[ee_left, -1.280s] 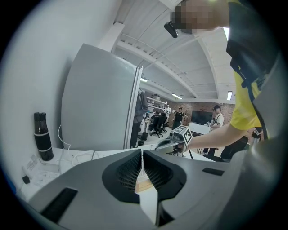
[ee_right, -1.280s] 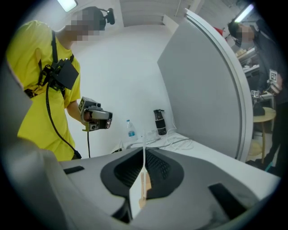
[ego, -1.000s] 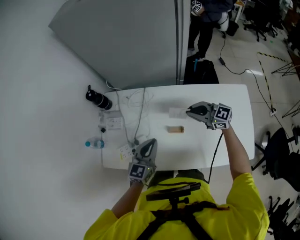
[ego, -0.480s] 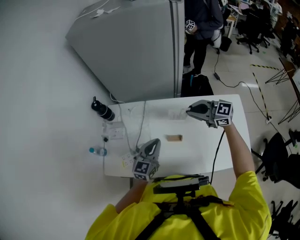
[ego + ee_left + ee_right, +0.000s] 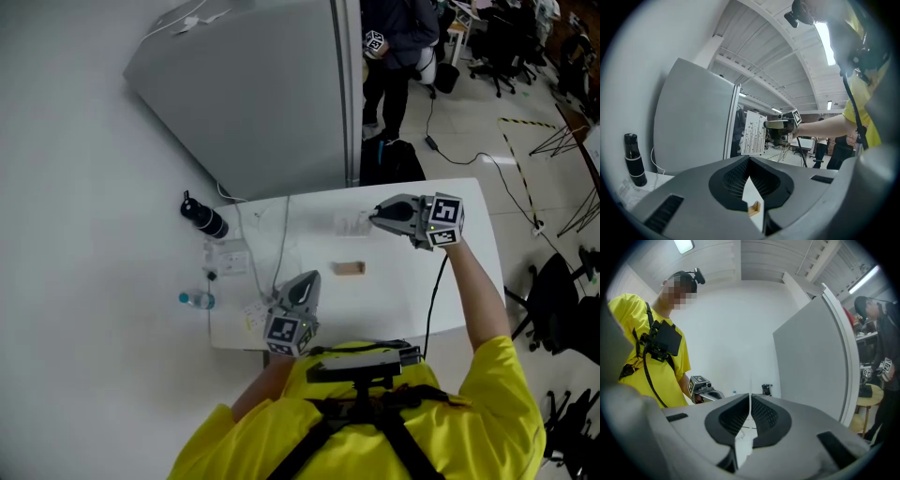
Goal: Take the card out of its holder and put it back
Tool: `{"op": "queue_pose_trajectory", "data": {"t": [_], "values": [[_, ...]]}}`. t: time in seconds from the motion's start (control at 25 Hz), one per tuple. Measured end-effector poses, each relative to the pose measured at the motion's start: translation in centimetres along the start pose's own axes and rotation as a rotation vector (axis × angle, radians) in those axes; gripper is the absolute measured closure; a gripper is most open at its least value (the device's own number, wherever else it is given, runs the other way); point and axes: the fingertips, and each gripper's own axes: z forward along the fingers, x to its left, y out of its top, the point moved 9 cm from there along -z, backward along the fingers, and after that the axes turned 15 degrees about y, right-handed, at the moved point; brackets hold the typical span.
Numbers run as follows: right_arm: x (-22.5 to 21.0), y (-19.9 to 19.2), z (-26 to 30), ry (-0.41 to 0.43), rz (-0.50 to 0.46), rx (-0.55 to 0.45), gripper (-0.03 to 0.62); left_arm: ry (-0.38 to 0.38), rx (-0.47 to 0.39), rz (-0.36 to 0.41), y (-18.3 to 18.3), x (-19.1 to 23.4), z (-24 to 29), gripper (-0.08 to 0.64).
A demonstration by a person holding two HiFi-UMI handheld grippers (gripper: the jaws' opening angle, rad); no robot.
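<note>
A small wooden card holder [image 5: 350, 269] lies in the middle of the white table [image 5: 469, 281]. My right gripper [image 5: 373, 218] hovers beyond it, shut on a thin pale card [image 5: 352, 225]. In the left gripper view that card [image 5: 753, 133] stands upright, printed with small marks, in the right gripper [image 5: 780, 125]. The right gripper view shows the card [image 5: 750, 383] edge-on, rising from its closed jaws [image 5: 750, 397]. My left gripper [image 5: 302, 284] rests at the table's near edge, shut and empty. The holder [image 5: 754, 207] shows through the slit behind its jaw tips [image 5: 749, 159].
A black bottle [image 5: 204, 217], a small water bottle [image 5: 195, 300], papers [image 5: 230, 258] and white cables [image 5: 277, 234] lie on the table's left part. A grey partition [image 5: 253, 103] stands behind the table. A person [image 5: 398, 37] stands beyond it; office chairs [image 5: 553, 309] are on the right.
The right gripper with the card has drawn a little farther from the holder. The head view has shifted. The left gripper has stayed at the near edge.
</note>
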Motion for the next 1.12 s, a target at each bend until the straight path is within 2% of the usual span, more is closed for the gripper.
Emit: {"op": "queue_pose_trajectory", "data": {"t": [0.32,0.52,0.84,1.0,1.12], "values": [[-0.2,-0.1,0.5,0.011,0.009,0.007,0.572,0.004,-0.016,-0.016,0.1,0.2,0.0,0.555],[-0.1,-2.3,1.0,0.006,0.045,0.005,0.572,0.021,0.010,-0.019,-0.6,0.3,-0.3,0.555],[-0.9,-10.0,2.7,0.033,0.134,0.035,0.572,0.041,0.092,-0.048,-2.6,0.7,-1.0,0.555],[-1.8,-14.8,3.2,0.030,0.182,0.039,0.573,0.047,0.120,-0.014,-3.7,0.8,-0.1,0.555],[-2.9,-17.9,3.4,0.042,0.212,0.038,0.573,0.062,0.139,-0.040,-4.9,1.3,0.9,0.555]]}}
